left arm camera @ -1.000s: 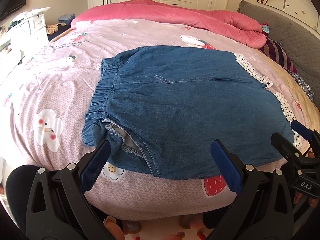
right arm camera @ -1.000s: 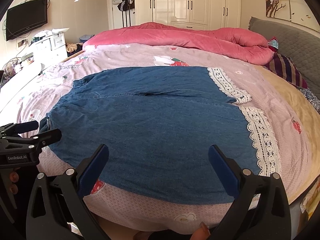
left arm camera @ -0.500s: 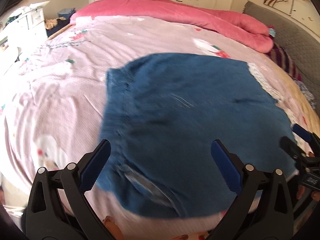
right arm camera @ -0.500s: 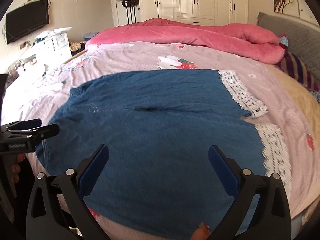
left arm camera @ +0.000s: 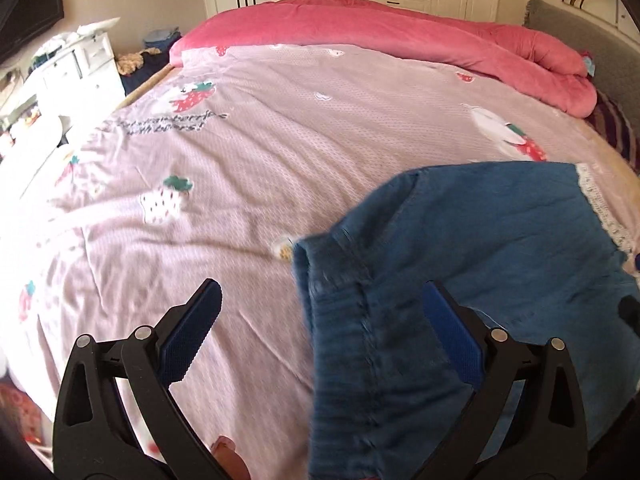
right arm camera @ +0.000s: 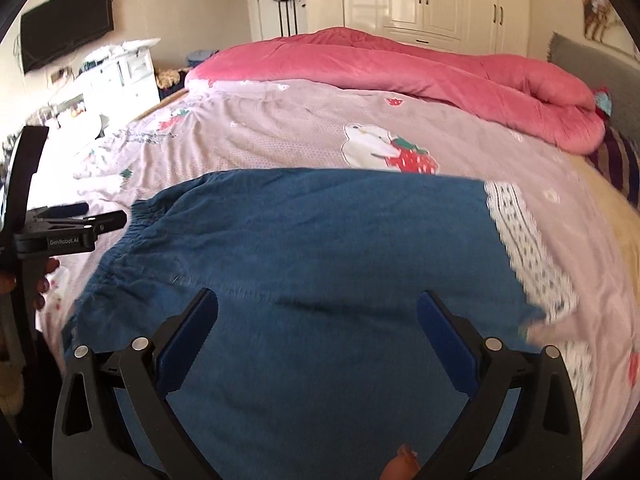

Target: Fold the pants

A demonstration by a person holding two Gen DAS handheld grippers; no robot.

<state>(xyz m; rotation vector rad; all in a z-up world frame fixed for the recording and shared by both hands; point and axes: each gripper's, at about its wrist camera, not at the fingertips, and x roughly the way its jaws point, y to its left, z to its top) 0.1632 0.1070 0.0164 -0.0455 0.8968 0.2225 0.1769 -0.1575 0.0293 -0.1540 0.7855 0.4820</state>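
Note:
Blue denim pants (right arm camera: 320, 264) with white lace hems (right arm camera: 520, 240) lie flat on the pink bedsheet (right arm camera: 280, 136). In the left wrist view the pants (left arm camera: 480, 264) fill the lower right, with the elastic waistband (left arm camera: 340, 320) between my fingers. My left gripper (left arm camera: 320, 320) is open over the waistband edge; it also shows in the right wrist view (right arm camera: 96, 218) at the left, beside the waistband. My right gripper (right arm camera: 318, 328) is open and empty above the middle of the pants.
A rolled pink quilt (right arm camera: 400, 68) lies across the far side of the bed. A grey headboard (right arm camera: 592, 60) and striped pillow (right arm camera: 616, 160) are at the right. A white dresser (right arm camera: 120, 76) and wall TV (right arm camera: 66, 32) stand at the left.
Both grippers moved forward over the bed. The left one swung left, so the pants now sit at its right. Both stayed open.

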